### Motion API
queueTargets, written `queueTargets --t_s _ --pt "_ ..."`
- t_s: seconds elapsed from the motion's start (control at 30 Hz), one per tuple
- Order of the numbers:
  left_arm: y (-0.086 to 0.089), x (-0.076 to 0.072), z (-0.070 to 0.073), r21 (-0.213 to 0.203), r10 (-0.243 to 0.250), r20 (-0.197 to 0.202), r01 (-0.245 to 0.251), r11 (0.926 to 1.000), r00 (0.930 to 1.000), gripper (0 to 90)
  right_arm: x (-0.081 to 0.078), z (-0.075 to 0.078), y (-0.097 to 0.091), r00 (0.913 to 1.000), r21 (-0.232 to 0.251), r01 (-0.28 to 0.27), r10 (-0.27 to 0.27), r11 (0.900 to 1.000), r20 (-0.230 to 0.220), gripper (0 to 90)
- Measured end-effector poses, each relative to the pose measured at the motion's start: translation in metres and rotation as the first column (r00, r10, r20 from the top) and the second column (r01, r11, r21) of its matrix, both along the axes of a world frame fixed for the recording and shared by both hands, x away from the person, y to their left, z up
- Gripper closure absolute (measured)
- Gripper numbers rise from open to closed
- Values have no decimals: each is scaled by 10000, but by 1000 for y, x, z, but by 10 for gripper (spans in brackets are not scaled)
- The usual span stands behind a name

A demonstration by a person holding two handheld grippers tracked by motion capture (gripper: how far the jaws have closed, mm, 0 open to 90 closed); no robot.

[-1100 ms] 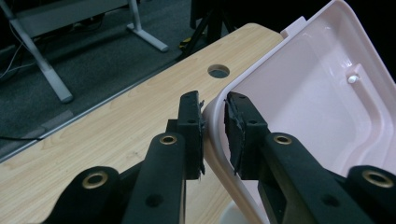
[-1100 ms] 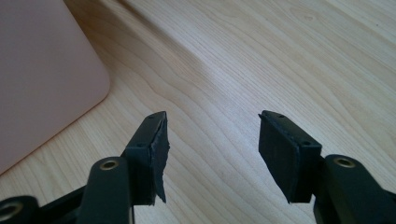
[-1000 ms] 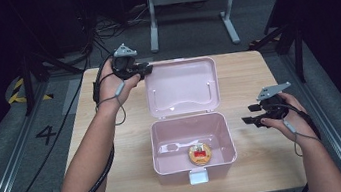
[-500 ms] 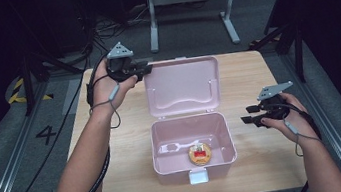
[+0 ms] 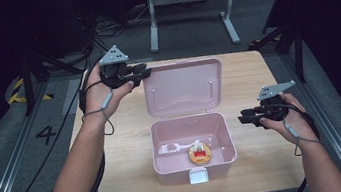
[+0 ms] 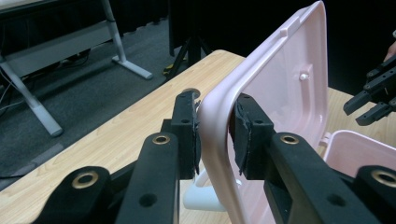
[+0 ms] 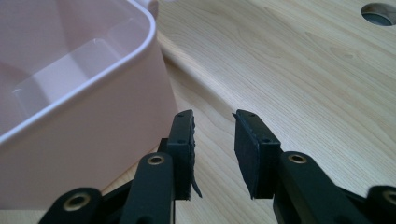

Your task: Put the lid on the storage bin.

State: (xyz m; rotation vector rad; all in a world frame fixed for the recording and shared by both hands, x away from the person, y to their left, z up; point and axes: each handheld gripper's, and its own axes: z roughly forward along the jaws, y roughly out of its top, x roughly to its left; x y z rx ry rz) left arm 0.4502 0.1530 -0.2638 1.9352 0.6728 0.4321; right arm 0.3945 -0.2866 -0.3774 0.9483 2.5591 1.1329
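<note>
In the high view the left gripper (image 5: pixel 144 73) sits at the top left corner of the raised lid (image 5: pixel 183 88) of a pink box (image 5: pixel 193 143), its jaws straddling the lid's edge. The right gripper (image 5: pixel 243 117) hangs to the right of the box, just beside its wall and clear of it, jaws part-way apart with nothing between them; they have just been closing. The box stands open near the front middle of the wooden table (image 5: pixel 251 74). Inside it lie a round gold and red disc (image 5: pixel 200 153) and a pale white utensil (image 5: pixel 178 147), too small to tell more. A white latch (image 5: pixel 199 175) hangs on the front wall. On the floor at the left, a painted 4 (image 5: pixel 46 135) can be read.

In the left gripper view the gripper (image 6: pixel 215 135) has the pink lid's rim (image 6: pixel 219 140) between its pads; the left pad rests on the rim while a thin gap shows at the right pad, and the jaws have just been easing open. The lid stands upright.

In the right gripper view the gripper (image 7: pixel 214 154) is empty, its jaws apart over bare wood, the box wall (image 7: pixel 84 140) close at the left
</note>
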Motion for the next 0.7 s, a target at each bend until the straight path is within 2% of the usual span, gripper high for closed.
queueTargets --t_s 0.2,0.33,0.7 --pt "3 -10 2 -190 -175 25 176 9997 9998 711 -8 12 6 9998 268 -183 184 9995 -72 719" --pt "4 -17 3 -230 -302 103 304 9993 9995 702 -15 21 12 9993 463 -382 380 9982 40 732" --pt "5 -34 4 -276 -584 289 592 9979 9979 686 -25 32 23 9971 515 -742 731 9959 227 733"
